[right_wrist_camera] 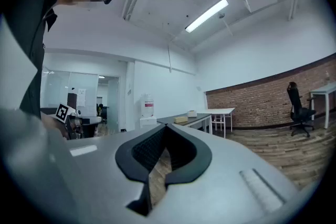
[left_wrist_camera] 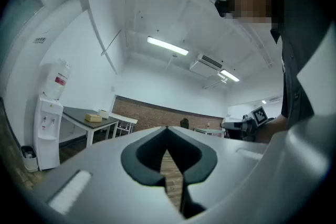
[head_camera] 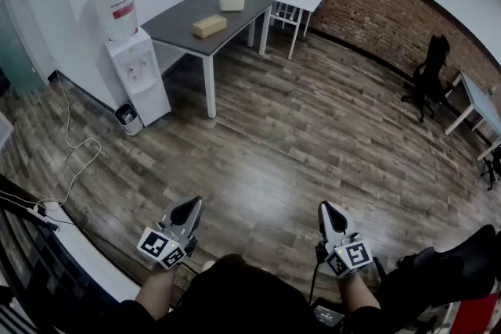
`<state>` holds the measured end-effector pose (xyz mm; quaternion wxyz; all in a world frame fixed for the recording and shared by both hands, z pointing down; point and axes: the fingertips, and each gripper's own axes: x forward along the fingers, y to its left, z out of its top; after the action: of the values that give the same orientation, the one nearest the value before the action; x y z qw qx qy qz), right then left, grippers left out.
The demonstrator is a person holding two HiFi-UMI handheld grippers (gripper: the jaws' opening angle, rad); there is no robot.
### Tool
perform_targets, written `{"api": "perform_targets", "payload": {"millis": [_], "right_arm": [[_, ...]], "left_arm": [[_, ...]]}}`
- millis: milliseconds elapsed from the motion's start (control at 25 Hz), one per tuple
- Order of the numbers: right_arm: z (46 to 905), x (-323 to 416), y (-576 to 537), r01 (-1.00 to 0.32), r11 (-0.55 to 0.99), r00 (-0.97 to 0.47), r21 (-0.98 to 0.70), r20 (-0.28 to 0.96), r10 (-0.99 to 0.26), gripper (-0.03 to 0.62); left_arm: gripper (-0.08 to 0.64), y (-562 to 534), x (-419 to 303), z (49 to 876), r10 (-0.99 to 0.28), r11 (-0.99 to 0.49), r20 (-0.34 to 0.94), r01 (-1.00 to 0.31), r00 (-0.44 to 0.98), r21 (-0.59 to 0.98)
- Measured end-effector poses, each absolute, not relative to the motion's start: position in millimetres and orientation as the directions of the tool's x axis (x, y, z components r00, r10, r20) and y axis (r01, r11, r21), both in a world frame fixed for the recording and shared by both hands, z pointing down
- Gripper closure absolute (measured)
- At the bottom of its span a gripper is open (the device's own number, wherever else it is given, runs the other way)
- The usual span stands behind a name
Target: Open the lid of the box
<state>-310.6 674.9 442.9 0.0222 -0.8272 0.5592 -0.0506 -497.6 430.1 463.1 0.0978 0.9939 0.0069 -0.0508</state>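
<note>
Head view: the box (head_camera: 209, 26) sits on the dark tabletop (head_camera: 176, 23), upper left of the frame, well apart from both claws. The left claw (head_camera: 188, 209) and right claw (head_camera: 329, 213) are closed and empty. The box is probably light and stiff, though it is too small to confirm. Take hold at the lid's front edge.

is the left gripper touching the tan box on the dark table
Apart. The head view shows the left gripper near the person, with a long stretch of wood floor between it and the tan box on the dark table.
</note>
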Motion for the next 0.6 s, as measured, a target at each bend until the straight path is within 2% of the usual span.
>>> {"api": "perform_targets", "payload": {"millis": [600], "right_arm": [[454.9, -321.0, 652.4, -0.915, -0.395, 0.387, -0.079, 0.103, -0.917, 0.591]], "left_arm": [[0.56, 410.7, -512.7, 461.2, 0.027, -0.978, -0.101, 0.047, 0.995, 0.202]]}}
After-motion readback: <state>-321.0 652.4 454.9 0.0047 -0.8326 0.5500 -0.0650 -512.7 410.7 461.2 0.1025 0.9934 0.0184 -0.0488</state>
